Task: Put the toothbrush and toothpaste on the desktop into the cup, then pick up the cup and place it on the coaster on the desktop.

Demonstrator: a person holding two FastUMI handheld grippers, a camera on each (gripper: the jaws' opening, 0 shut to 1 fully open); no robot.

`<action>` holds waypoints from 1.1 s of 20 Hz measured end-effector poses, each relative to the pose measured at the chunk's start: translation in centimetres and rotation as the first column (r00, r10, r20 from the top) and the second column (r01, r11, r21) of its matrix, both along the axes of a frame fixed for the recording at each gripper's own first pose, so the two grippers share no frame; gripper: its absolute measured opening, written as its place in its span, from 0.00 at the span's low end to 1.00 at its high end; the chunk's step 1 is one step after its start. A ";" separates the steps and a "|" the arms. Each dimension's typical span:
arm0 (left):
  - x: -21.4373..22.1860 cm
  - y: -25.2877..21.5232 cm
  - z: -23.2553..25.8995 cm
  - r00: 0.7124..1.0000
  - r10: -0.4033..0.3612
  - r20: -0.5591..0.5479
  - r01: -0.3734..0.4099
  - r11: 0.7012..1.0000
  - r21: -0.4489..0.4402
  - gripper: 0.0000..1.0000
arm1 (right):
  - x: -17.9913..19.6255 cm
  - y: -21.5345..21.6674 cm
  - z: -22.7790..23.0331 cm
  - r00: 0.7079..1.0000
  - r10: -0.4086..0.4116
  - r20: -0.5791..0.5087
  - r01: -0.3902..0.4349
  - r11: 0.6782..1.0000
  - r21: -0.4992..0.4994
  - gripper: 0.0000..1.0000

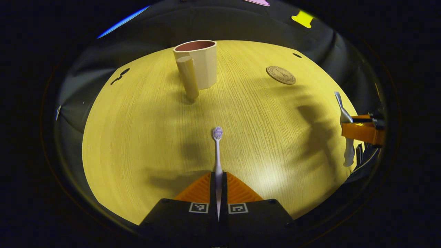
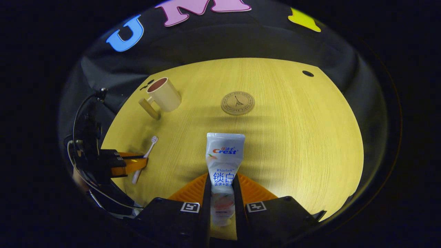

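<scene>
My left gripper (image 1: 217,176) is shut on the handle of a white toothbrush (image 1: 217,144), whose purple-bristled head points forward above the desktop. A cream cup (image 1: 203,65) with a thick handle stands upright at the far side, ahead and slightly left. The round wooden coaster (image 1: 280,75) lies to the cup's right. My right gripper (image 2: 223,181) is shut on a white toothpaste tube (image 2: 225,151), with the flat end pointing forward. In the right gripper view the cup (image 2: 164,93) stands far left and the coaster (image 2: 237,103) straight ahead. The left gripper (image 2: 129,163) shows there with the toothbrush (image 2: 149,150).
The yellow wood-grain desktop (image 1: 137,137) is round-edged, with black cloth wall behind it. Small dark holes (image 2: 307,73) mark the far corners. The right gripper (image 1: 361,132) with the toothpaste (image 1: 344,117) hangs at the desk's right edge in the left gripper view. Cables (image 2: 79,144) trail by the left gripper.
</scene>
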State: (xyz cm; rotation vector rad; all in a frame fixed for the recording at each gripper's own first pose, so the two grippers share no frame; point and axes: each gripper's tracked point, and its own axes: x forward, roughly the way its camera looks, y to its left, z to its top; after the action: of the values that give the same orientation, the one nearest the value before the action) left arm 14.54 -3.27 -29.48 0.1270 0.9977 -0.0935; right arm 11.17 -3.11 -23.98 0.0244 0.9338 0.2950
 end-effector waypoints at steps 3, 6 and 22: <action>-0.2 0.3 1.7 0.997 0.037 0.071 -0.034 0.999 -0.037 0.06 | 2.2 1.1 2.5 0.998 0.022 0.064 -0.023 1.000 0.013 0.34; -0.7 0.8 4.1 0.988 0.087 0.125 -0.076 0.993 -0.088 0.06 | 5.0 2.9 5.5 0.989 0.040 0.139 -0.045 0.998 0.032 0.34; -1.8 4.0 16.3 0.840 0.306 0.448 -0.155 0.926 -0.344 0.06 | 16.6 16.2 18.5 0.857 0.092 0.507 -0.178 0.976 0.125 0.33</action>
State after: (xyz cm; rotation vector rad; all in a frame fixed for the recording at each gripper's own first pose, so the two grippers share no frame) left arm 12.76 0.68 -13.22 -0.2408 0.4658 0.0173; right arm 27.79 13.10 -5.45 0.0348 0.3896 0.4849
